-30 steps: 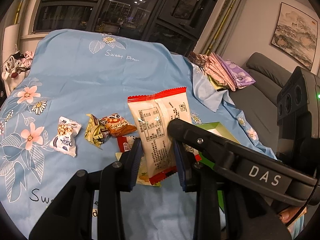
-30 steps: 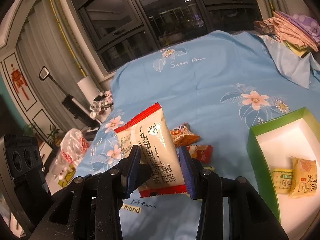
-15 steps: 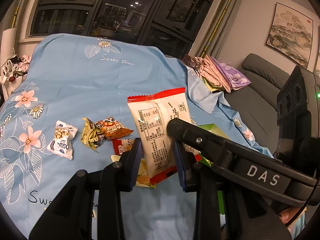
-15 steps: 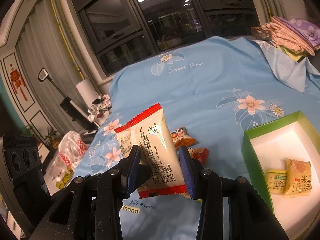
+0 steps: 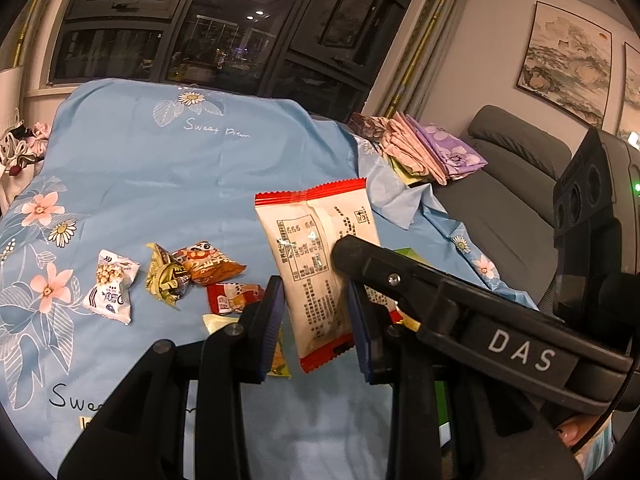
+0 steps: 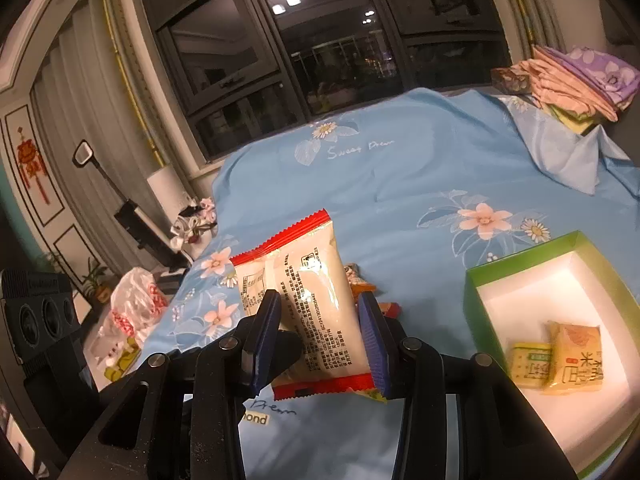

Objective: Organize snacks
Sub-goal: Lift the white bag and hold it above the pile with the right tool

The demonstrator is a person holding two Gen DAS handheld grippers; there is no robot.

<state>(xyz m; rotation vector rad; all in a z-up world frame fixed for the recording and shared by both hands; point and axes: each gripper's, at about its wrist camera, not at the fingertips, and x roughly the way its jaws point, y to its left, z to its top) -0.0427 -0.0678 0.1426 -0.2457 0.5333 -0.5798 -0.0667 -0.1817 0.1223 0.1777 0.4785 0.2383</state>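
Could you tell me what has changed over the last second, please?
Nothing visibly changed. Both the left gripper and the right gripper still clamp the same white snack packet above the blue sheet, and the green box holds its two packets.

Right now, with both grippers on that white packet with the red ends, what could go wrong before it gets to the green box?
1. Both grippers clamp the same white packet; if the left gripper and the right gripper pull apart, the wrapper may tear or crush.
2. The green box sits to the right on the blue sheet; a low swing could clip its wall and shift it.
3. Loose snacks lie just beneath; a dip could scatter them.
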